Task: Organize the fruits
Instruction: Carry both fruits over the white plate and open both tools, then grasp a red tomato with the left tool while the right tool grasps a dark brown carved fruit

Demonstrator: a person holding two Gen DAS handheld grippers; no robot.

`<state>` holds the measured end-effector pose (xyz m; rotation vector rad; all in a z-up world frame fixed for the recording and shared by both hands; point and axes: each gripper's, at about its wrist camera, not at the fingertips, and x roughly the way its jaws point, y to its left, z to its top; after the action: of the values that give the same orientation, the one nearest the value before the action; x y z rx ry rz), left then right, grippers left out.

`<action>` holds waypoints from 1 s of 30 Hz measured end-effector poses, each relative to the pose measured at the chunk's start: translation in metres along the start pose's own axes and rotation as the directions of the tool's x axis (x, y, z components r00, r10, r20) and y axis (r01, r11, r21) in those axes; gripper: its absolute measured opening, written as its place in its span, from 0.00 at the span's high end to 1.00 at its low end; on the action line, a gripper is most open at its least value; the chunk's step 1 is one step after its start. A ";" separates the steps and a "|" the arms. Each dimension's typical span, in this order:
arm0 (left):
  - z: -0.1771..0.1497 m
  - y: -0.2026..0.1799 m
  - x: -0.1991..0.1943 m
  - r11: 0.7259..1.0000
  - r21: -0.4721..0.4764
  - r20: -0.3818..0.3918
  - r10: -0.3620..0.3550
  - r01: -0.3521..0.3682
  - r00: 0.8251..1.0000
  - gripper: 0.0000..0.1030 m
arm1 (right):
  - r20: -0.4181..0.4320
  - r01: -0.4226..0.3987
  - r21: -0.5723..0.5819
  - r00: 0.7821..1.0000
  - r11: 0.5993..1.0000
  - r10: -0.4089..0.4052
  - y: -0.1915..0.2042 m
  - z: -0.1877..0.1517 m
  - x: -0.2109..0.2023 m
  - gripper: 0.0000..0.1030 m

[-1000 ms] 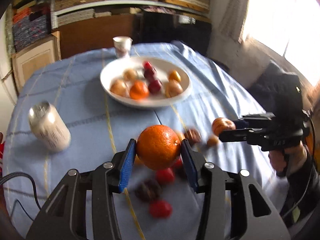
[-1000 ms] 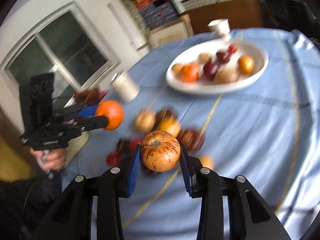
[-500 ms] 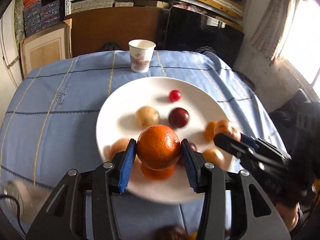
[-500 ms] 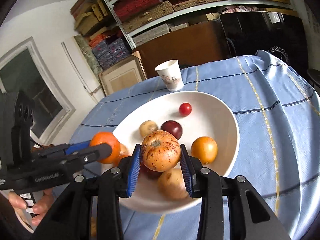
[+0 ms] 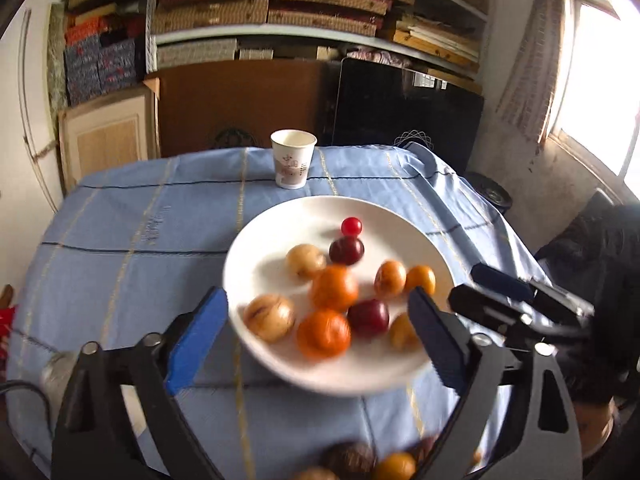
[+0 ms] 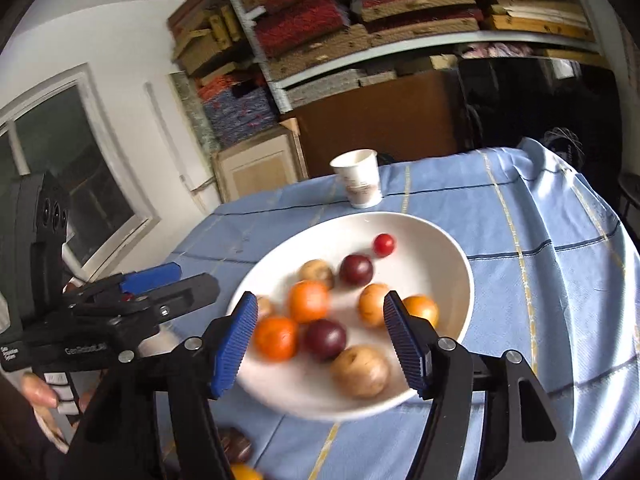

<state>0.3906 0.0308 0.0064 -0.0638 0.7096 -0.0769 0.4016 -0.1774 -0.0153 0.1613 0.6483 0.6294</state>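
The left gripper (image 5: 316, 328) and right gripper (image 6: 320, 340) point downward side by side, jaws opening (nothing between the blue pads), each hand-held.

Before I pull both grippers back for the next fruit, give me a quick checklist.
1. Left gripper empty, jaws opening: ok.
2. Right gripper empty, jaws opening: ok.
3. Fruit inside the white plate, none on its rim: ok.
4. Fruit settled on the plate: cannot tell, the near ones are blurred.
5. Paper cup upright behind the plate: ok.
6. All fruit sorted: not ok, loose fruit lies on the blue tablecloth.
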 end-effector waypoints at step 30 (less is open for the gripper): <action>-0.158 0.033 -0.096 0.990 -0.049 -0.001 0.131 -0.131 0.991 0.04 | -0.297 -0.074 -0.286 0.955 0.955 -0.015 0.088 -0.133 -0.030 0.15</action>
<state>0.2168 0.0678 -0.0537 -0.0643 0.7120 0.0665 0.2583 -0.1317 -0.0765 -0.2071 0.8328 0.7805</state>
